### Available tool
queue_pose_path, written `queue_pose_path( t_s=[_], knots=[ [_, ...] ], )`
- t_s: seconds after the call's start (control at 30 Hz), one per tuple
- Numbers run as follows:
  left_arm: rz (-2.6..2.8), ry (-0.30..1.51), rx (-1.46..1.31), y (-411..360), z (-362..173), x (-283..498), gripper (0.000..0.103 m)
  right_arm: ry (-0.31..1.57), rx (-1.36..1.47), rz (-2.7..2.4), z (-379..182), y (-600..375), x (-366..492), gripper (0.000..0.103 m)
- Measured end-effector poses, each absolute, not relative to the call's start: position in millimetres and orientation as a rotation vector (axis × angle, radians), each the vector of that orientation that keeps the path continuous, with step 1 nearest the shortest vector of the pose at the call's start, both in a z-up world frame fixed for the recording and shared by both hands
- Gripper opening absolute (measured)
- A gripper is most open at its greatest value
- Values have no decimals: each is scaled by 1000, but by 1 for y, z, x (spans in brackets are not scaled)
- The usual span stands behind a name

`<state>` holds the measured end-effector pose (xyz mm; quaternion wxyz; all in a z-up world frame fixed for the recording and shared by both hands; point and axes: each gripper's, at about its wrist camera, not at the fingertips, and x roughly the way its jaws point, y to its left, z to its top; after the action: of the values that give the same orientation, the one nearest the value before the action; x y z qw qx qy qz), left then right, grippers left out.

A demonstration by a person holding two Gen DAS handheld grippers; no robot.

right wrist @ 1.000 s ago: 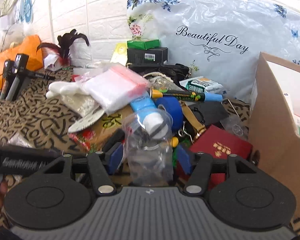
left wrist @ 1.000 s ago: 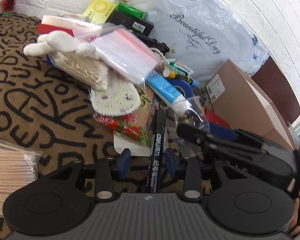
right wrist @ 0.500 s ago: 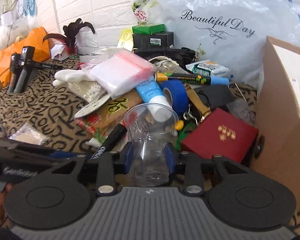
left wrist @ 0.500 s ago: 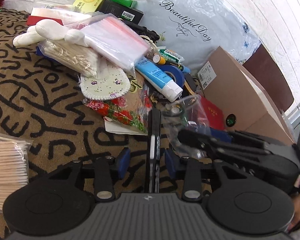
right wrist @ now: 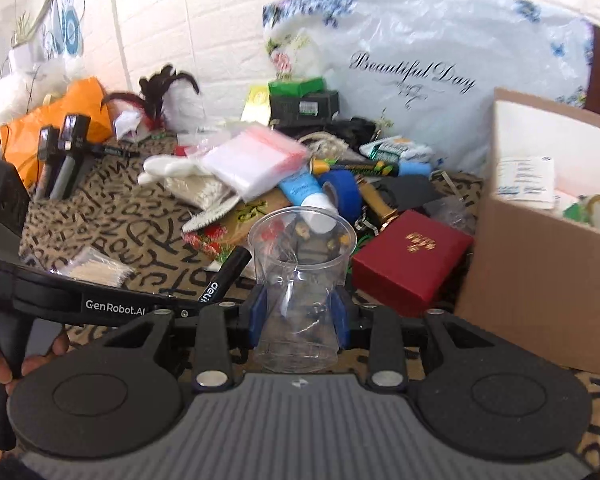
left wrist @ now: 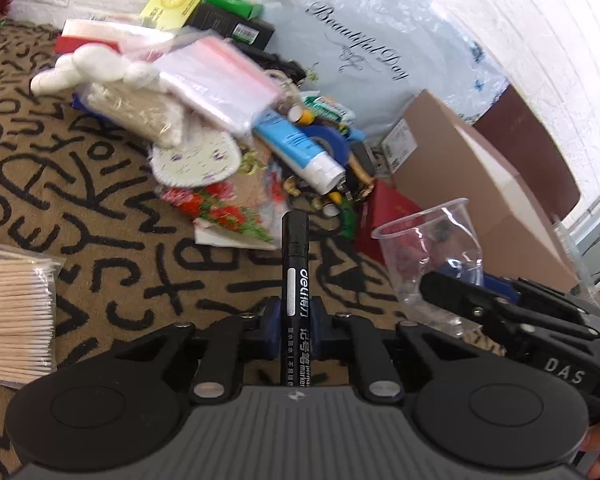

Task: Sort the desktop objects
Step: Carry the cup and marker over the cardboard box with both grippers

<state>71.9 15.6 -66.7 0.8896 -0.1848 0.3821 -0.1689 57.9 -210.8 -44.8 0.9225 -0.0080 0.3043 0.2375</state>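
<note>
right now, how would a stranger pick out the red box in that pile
Start at the big cardboard box on the right of the lettered cloth. The red box lies flat just left of it, at the pile's near edge. It alone is a dark red square with a small gold emblem on its lid.

We see a white brick wall (right wrist: 220, 20) behind everything, and a plastic-wrapped pillow (right wrist: 440, 80) with the words "Beautiful Day" leans against it. On the left we notice an orange bag (right wrist: 60, 116) and dark feathers (right wrist: 160, 88). The table carries a brown cloth (left wrist: 80, 200) with black letters.
</note>
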Motion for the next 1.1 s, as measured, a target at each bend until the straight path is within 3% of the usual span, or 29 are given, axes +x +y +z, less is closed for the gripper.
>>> queue_pose_path(
  t_s=[0.3, 0.63, 1.1],
  knots=[
    [-461, 667, -356, -20, -6, 65, 13, 463, 57, 434, 1, -253, 30, 34],
    [-634, 563, -296, -110, 57, 91, 13, 326, 84, 268, 39, -328, 23, 34],
    [-720, 665, -201, -232, 36, 164, 13, 364, 78, -45, 25, -456, 69, 34]
  ],
)
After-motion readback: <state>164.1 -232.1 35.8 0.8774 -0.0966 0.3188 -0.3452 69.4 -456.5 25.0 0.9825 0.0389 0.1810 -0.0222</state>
